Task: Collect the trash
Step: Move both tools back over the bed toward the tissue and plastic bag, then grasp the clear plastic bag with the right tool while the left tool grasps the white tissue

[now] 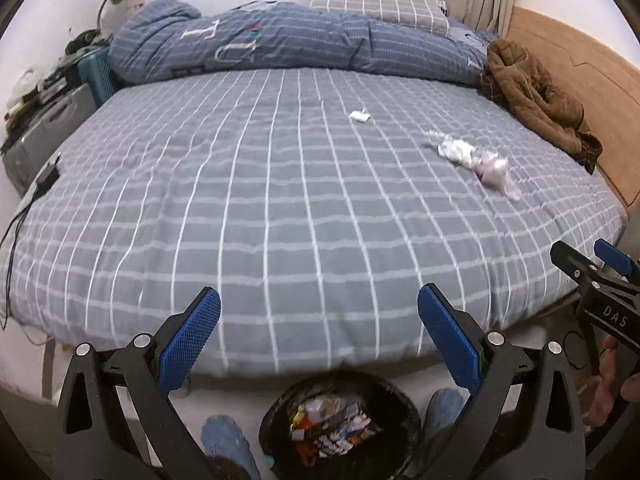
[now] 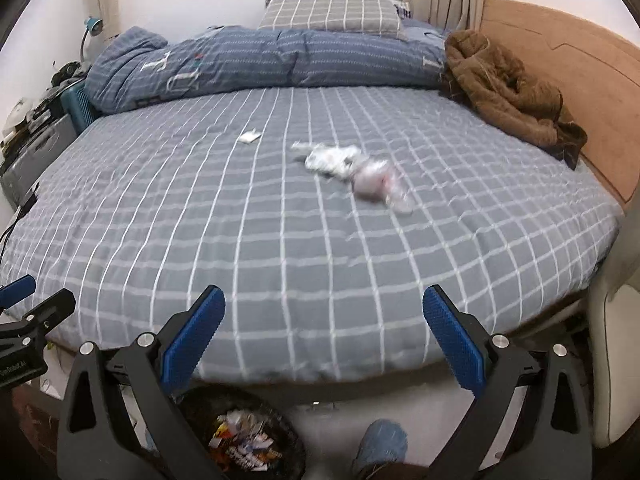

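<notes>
Two pieces of trash lie on the grey checked bed [image 1: 240, 220] [image 2: 240, 240]. A small white scrap [image 1: 359, 115] [image 2: 249, 136] sits near the middle. A crumpled clear plastic wrapper [image 1: 472, 158] [image 2: 352, 170] lies further right. A black-lined trash bin [image 1: 340, 424] [image 2: 240, 436] holding several colourful wrappers stands on the floor at the foot of the bed. My left gripper [image 1: 319, 312] is open and empty above the bin. My right gripper [image 2: 324, 312] is open and empty over the bed's near edge, well short of the wrapper.
A blue striped duvet [image 1: 280, 44] and a pillow [image 1: 376, 0] are piled at the far side. A brown jacket [image 1: 536, 92] lies by the wooden headboard [image 1: 580, 60]. A cluttered cabinet [image 1: 44, 120] and a black cable [image 1: 16, 224] are at the left. The person's blue slippers [image 1: 224, 440] flank the bin.
</notes>
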The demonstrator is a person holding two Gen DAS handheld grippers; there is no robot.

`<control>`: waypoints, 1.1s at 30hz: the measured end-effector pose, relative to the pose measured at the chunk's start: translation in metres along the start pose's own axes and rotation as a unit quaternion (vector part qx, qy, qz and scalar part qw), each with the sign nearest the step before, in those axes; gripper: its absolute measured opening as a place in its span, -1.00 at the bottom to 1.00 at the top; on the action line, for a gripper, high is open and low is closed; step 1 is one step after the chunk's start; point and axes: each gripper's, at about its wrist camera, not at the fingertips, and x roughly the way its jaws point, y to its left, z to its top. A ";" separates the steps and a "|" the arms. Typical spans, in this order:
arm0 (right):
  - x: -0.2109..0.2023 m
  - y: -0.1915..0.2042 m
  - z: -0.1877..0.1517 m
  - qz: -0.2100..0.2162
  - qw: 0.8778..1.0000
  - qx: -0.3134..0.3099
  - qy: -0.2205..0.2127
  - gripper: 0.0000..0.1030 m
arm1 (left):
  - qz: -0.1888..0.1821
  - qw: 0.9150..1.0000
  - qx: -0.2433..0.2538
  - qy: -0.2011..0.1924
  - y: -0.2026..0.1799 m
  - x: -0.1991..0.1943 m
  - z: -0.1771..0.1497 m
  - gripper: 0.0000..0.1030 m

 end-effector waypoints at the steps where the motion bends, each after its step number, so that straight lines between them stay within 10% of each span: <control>1: 0.004 -0.003 0.008 -0.003 1.000 -0.002 -0.004 0.85 | -0.003 1.000 0.001 -0.003 -0.003 0.004 0.009 0.89; 19: 0.154 -0.053 0.086 -0.022 0.999 0.008 0.031 0.64 | -0.013 0.999 0.036 -0.021 -0.029 0.100 0.103 0.89; 33: 0.212 -0.076 0.085 -0.001 0.997 0.032 0.064 -0.33 | -0.030 0.999 0.025 0.005 -0.046 0.151 0.099 0.88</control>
